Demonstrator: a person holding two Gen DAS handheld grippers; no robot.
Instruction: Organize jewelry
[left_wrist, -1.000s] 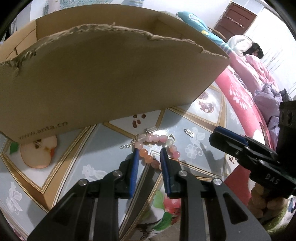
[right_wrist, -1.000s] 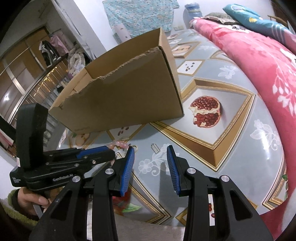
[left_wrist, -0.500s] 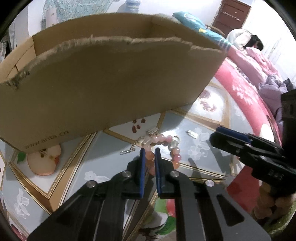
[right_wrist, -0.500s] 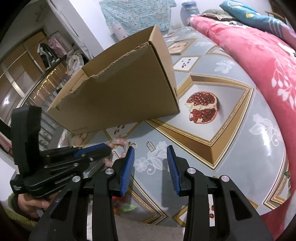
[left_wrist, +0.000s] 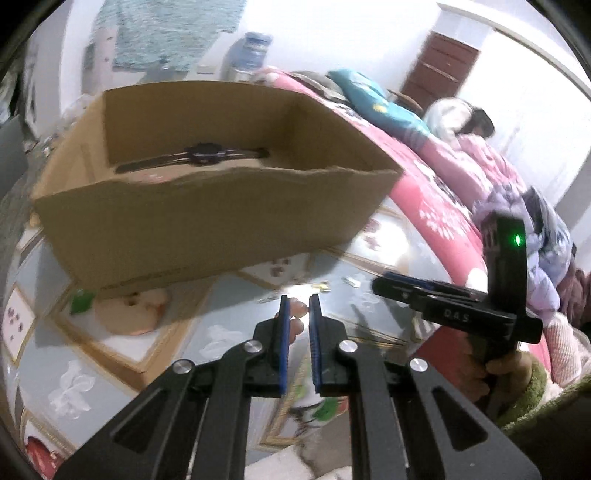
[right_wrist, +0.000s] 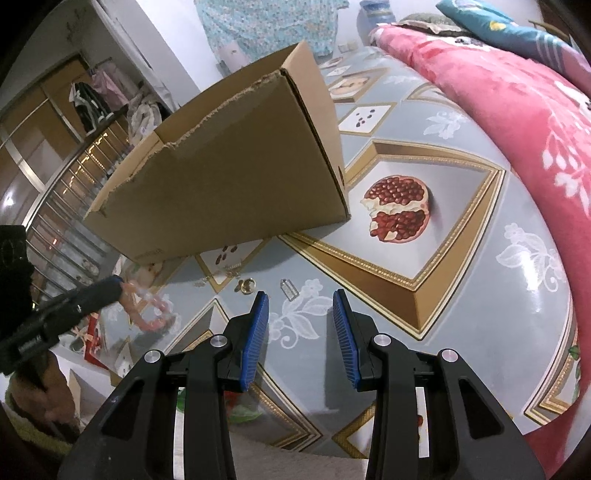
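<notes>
One pink bead bracelet (left_wrist: 295, 314) is pinched in the left gripper (left_wrist: 296, 306), dangling clear of the fruit-print table (right_wrist: 461, 295), just in front of the cardboard box (left_wrist: 207, 221). The right gripper (right_wrist: 300, 301) hovers with jaws apart, nothing in them.

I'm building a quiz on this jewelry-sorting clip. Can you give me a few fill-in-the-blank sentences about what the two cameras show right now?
1. The left gripper is shut on a pink bead ____.
2. The right gripper holds ____ between its open jaws.
3. The open cardboard box already has a dark ____ lying inside it.
4. Printed on the tablecloth, right of the box, is a cut ____.

Missing words: bracelet; nothing; watch; pomegranate
</notes>
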